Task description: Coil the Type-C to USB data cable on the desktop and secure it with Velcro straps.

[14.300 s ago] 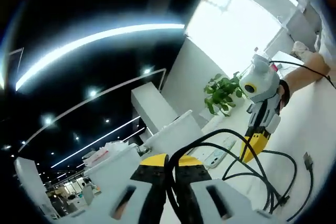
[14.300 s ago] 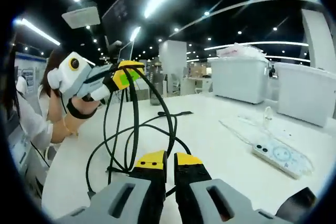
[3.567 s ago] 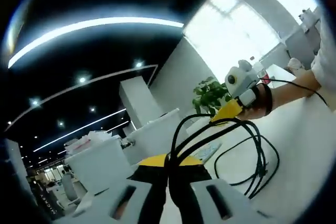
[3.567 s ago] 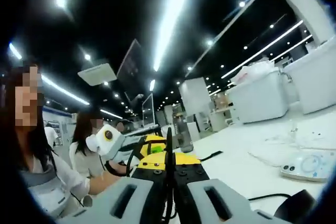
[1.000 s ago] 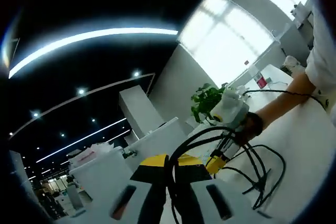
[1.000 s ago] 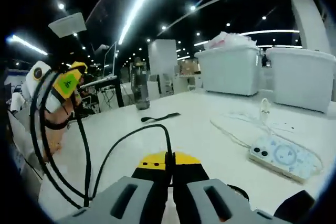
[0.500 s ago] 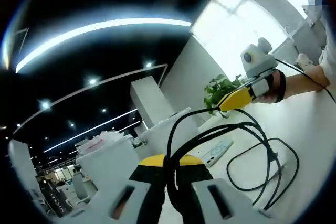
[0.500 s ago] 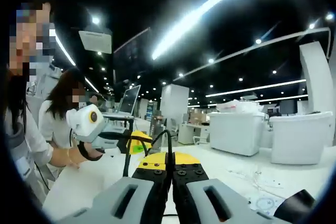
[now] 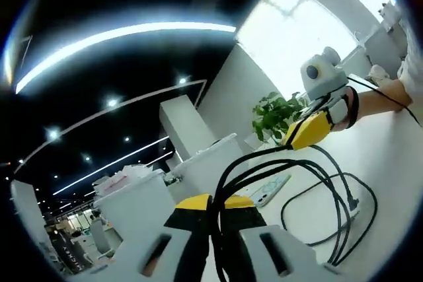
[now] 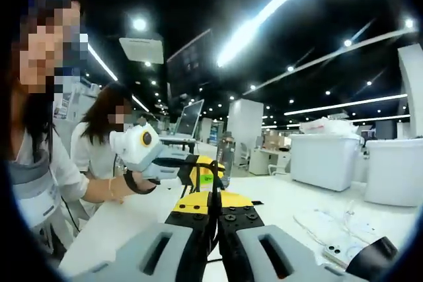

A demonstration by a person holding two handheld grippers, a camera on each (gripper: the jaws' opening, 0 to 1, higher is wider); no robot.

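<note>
In the left gripper view the black data cable (image 9: 310, 183) runs down between the yellow jaw tips of the left gripper (image 9: 211, 206) and is lost there — its plugs are too small to tell apart, and the coil's lower loops blur toward the picture's edge. In the right gripper view the cable (image 10: 213, 193) shows as a thin strand above the right gripper (image 10: 213, 212), its loops hidden behind the jaws — the power strip (image 10: 340, 249) at lower right is partly covered by the gripper body.

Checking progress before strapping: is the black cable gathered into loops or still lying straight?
Looped. In the left gripper view the cable hangs in several overlapping loops between the left gripper and right gripper.
</note>
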